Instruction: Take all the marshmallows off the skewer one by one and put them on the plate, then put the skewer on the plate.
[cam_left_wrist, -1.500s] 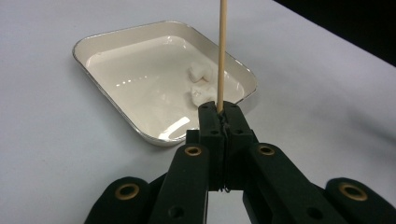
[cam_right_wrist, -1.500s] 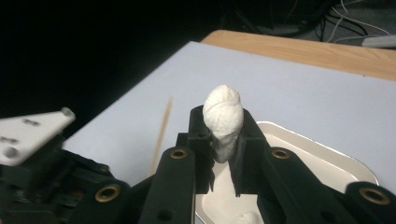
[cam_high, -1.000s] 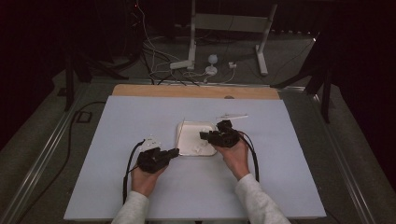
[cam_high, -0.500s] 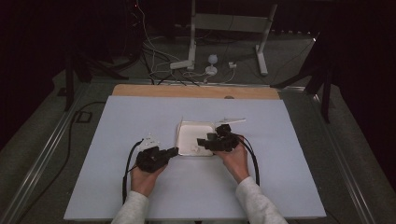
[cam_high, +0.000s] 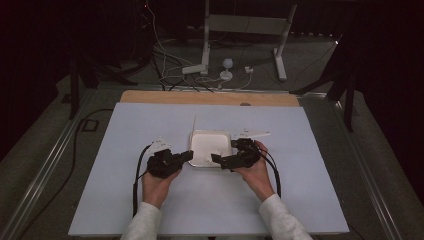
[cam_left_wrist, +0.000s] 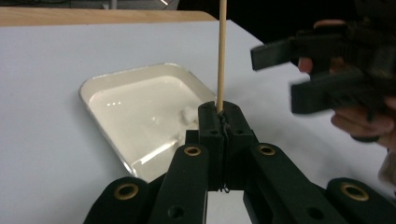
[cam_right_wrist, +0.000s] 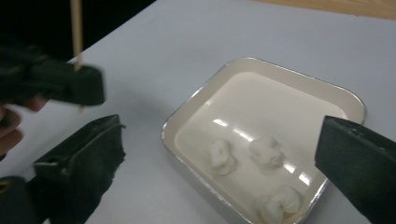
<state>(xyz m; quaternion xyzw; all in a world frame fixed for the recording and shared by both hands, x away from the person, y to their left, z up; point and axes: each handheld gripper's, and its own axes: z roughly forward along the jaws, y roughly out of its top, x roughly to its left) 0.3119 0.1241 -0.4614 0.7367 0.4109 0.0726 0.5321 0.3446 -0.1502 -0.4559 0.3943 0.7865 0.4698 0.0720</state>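
Dark floor, trailing cables and a white metal stand fill the top of the high view, and below them sits a pale blue-white tabletop (cam_high: 150, 200) with a strip of light wood (cam_high: 210, 98) along its far edge. Near the middle of that view lies a shallow square white tray with a silvery rim (cam_high: 210, 134); in the right gripper view the same tray takes up the centre and lower right, and three small white lumps (cam_right_wrist: 266, 151) lie in its nearer part, close together but apart from one another.

At lower left of centre in the high view, the left gripper (cam_high: 186, 157) rests just beside the tray's left edge. Its own view shows the two black jaws pressed tight together at the bottom centre, clenched on a thin pale wooden skewer (cam_left_wrist: 221, 51) that rises straight up to the top of the frame. The tray lies left of the jaws there, slightly behind them.

Right of centre in the high view, the right gripper (cam_high: 218, 159) reaches over the tray's near right corner. Its jaws stand wide apart, one at lower left and one at lower right of its own view, released and grasping nothing, with the tray and lumps between them. Both hands come up from the bottom edge in white sleeves (cam_high: 280, 220).
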